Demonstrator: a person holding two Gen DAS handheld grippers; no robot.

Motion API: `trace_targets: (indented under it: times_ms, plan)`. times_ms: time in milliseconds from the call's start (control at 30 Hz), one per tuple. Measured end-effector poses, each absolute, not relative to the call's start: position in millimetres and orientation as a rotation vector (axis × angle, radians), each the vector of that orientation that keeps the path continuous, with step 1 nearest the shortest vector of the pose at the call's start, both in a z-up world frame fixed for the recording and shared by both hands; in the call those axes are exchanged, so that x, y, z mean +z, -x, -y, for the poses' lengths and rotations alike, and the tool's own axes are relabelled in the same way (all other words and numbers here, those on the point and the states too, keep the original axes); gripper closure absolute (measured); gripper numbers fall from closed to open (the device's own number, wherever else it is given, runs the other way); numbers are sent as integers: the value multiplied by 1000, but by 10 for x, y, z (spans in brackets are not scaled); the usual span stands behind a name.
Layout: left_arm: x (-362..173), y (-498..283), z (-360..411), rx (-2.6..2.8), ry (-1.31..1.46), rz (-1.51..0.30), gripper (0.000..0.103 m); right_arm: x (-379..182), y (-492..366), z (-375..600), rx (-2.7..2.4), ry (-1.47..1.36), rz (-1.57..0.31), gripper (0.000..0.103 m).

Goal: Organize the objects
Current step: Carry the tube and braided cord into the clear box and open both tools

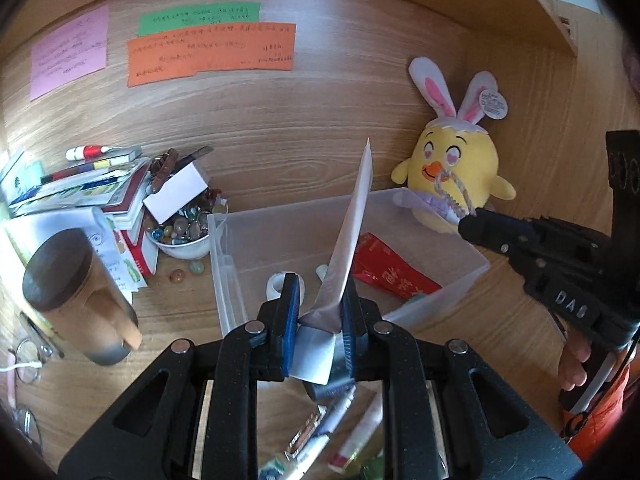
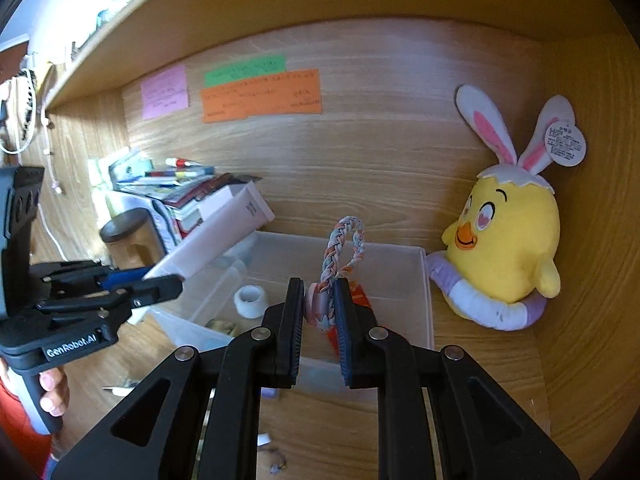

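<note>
My left gripper (image 1: 320,300) is shut on a flat white box (image 1: 352,236) and holds it above the clear plastic bin (image 1: 460,284). The same box shows in the right wrist view (image 2: 216,236), with the left gripper (image 2: 168,280) at its lower end. My right gripper (image 2: 318,300) is shut on a braided pastel rope loop (image 2: 344,248), held over the bin (image 2: 424,300). In the left wrist view the right gripper (image 1: 466,220) holds the rope (image 1: 452,196) in front of the plush chick. A red packet (image 1: 388,272) and a white tape roll (image 2: 250,300) lie in the bin.
A yellow plush chick with bunny ears (image 2: 508,248) sits at the back right corner. A bowl of beads (image 1: 180,232), a stack of books and boxes (image 1: 100,188) and a brown-lidded mug (image 1: 76,296) stand at the left. Coloured notes (image 1: 208,52) are stuck on the back wall.
</note>
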State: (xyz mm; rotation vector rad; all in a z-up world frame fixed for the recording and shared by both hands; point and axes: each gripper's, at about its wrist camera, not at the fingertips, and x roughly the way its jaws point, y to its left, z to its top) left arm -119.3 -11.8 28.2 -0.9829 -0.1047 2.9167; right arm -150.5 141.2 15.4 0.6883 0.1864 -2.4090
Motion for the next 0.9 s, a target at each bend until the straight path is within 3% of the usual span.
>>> trace_targets:
  times_ms: [233, 900]
  plan:
    - [118, 1481, 160, 2892, 1074, 61, 84, -54, 1740, -1291, -2421, -771, -266, 89]
    - [-140, 1631, 284, 2826, 1169, 120, 84, -448, 2022, -1164, -2316, -984, -211, 88]
